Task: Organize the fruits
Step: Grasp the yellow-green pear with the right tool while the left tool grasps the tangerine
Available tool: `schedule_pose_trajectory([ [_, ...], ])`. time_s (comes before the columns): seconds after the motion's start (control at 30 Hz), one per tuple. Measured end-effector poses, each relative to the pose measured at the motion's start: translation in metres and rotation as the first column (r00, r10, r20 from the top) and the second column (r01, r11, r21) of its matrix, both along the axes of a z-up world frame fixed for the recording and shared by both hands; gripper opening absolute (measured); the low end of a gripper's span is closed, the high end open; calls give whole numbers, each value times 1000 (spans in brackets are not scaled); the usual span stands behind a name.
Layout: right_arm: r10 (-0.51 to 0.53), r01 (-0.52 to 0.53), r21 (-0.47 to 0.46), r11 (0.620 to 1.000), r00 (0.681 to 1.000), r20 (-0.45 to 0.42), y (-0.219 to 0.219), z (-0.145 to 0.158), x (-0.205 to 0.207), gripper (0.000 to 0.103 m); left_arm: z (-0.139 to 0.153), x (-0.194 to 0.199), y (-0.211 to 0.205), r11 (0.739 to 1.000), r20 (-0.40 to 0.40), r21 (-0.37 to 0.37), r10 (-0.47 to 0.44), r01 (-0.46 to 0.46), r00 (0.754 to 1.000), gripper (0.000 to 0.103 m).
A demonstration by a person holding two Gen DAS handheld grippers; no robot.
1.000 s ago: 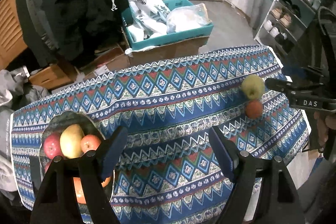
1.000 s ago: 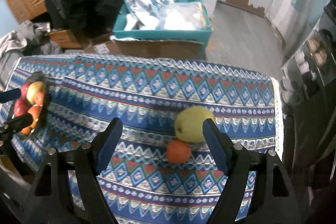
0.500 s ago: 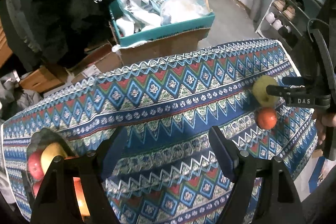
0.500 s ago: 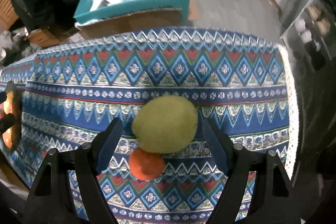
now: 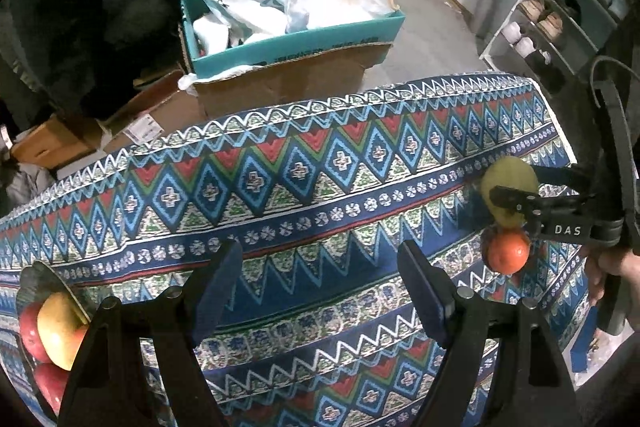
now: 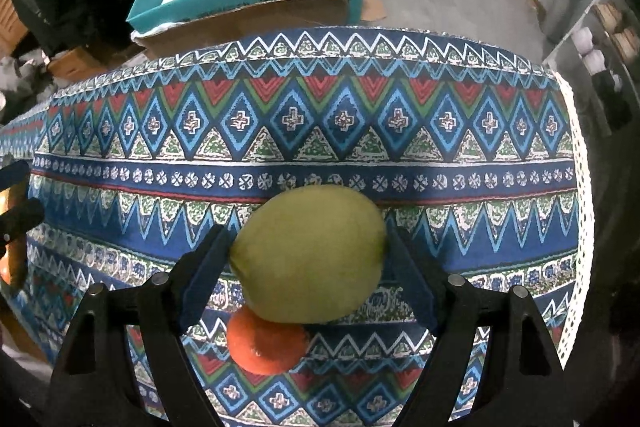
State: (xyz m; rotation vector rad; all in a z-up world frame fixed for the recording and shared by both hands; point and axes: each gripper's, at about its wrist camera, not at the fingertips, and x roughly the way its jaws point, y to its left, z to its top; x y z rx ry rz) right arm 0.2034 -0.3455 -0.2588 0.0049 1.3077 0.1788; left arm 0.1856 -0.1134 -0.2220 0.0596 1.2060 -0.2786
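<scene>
A green mango point(image 6: 310, 253) lies on the patterned tablecloth point(image 6: 304, 119), with an orange point(image 6: 266, 345) touching its near side. My right gripper point(image 6: 308, 259) has its jaws around the mango, both pads against its sides. In the left wrist view the mango point(image 5: 508, 187) and orange point(image 5: 506, 251) sit at the table's right end with the right gripper point(image 5: 516, 187) on them. My left gripper point(image 5: 320, 291) is open and empty over the cloth. A dark bowl point(image 5: 34, 277) at the left edge holds red and yellow fruit point(image 5: 60, 329).
Beyond the table's far edge a cardboard box carries a teal tray point(image 5: 296, 39) of white bags. A shoe rack point(image 5: 560, 11) stands at the right. The cloth's right edge point(image 6: 580, 195) drops off close to the mango.
My right gripper has moved forward and closed on the mango. My left gripper has shifted right, so the fruit bowl slid to the left edge of its view.
</scene>
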Motion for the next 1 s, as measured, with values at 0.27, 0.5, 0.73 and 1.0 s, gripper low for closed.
schedule_pose_trajectory([
  [0.27,-16,17,18,1000,999,-33,0,-10,6,81,-4,0,-5,1000,-2,13,-8,8,1000,81],
  [0.5,-45,45,27,999,999,-21,-2,-13,1,81,-15,-2,-8,1000,-28,10,-3,3,1000,81],
  [0.73,-130,129,30,991,991,37,-32,11,-13,81,-18,-10,-29,999,-55,-15,-32,31,998,81],
  [1.0,-219,218,42,975,975,35,-71,23,-45,81,-16,-18,-77,994,-59,-35,-103,101,993,81],
])
